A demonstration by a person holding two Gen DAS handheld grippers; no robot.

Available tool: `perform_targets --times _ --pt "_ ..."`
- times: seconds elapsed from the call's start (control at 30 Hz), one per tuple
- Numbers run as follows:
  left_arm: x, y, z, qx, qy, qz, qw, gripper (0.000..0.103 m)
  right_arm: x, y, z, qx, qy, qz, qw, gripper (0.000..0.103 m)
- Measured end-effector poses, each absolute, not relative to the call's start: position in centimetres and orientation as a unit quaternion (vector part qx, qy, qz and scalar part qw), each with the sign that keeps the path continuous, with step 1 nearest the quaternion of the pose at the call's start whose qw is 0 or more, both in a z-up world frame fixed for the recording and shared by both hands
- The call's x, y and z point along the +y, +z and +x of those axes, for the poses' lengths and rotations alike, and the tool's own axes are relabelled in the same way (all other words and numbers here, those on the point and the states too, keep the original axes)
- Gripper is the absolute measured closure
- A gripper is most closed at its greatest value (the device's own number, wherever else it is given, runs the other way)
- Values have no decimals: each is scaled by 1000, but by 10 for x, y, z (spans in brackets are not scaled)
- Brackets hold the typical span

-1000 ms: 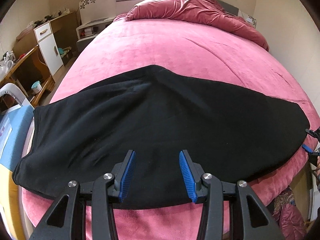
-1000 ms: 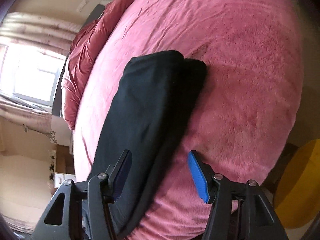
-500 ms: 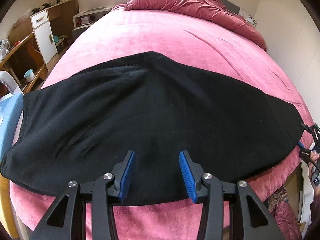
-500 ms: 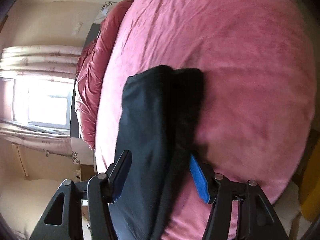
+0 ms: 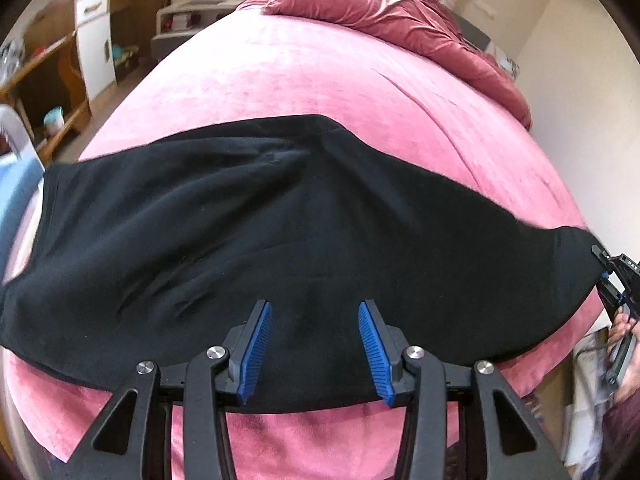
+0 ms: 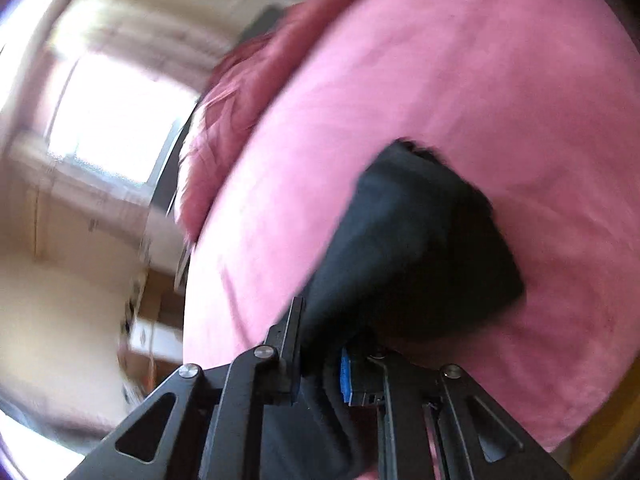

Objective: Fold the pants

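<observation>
Up close, only the right wrist view shows the right gripper (image 6: 320, 344) just closed, clamping the black pants (image 6: 416, 240).

Domestic bedroom: a wide bed (image 5: 320, 80) under a pink plush cover, crumpled rose duvet (image 5: 400, 20) at its head, wooden shelving with a white cabinet (image 5: 94, 40) alongside, and a curtained window (image 6: 116, 116) beyond.
</observation>
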State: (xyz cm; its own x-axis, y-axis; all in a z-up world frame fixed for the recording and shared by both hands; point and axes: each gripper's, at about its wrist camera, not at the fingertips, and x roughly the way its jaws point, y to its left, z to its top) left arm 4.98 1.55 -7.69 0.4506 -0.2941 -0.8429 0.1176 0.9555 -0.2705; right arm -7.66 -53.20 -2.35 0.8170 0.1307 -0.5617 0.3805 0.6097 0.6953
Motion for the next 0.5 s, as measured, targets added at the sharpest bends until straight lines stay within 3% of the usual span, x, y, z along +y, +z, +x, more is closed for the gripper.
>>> perform_targets --times 0.23,0.5 --pt "37 -63 50 496 -137 -121 849 57 -421 17 -19 339 31 324 883 89" --pt "58 -53 51 488 -160 -160 843 58 -267 -14 35 439 130 200 867 89"
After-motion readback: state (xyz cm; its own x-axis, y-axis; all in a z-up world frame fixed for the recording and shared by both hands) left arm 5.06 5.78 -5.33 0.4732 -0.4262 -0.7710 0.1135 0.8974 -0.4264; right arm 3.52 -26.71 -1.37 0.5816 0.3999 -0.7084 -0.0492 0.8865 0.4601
